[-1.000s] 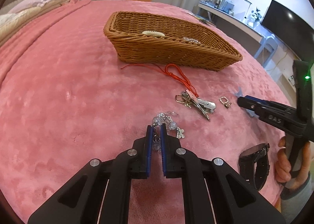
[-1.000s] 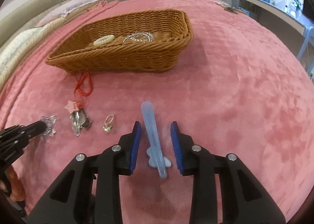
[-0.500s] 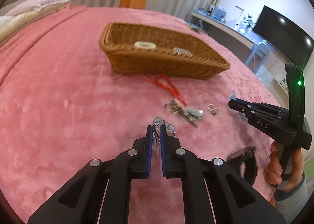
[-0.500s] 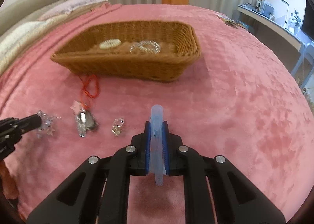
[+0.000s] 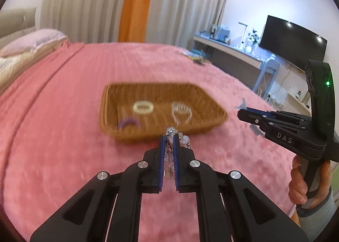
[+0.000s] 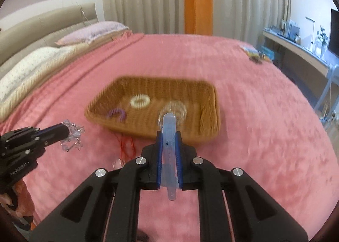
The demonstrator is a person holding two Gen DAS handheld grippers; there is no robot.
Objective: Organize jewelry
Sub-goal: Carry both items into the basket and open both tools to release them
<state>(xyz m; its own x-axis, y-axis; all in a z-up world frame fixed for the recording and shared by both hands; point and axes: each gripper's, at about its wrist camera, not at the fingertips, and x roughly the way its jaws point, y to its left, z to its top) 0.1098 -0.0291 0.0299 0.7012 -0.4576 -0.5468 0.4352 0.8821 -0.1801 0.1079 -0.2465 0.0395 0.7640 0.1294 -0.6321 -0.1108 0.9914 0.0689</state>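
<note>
Basket (image 5: 211, 106) sits on pink blanket (image 5: 63, 136), three pieces inside (blurred). Left gripper (image 5: 169, 136) pinches crystal bracelet (image 6: 72, 136) above the blanket, near basket's front. Right gripper (image 6: 168, 134) clamps blue hair clip (image 6: 168, 127) over basket's front rim.

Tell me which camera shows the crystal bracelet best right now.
The right wrist view: the crystal bracelet hangs side-on from the left claw, fully visible. In the left wrist view, its own fingers hide most of it.
</note>
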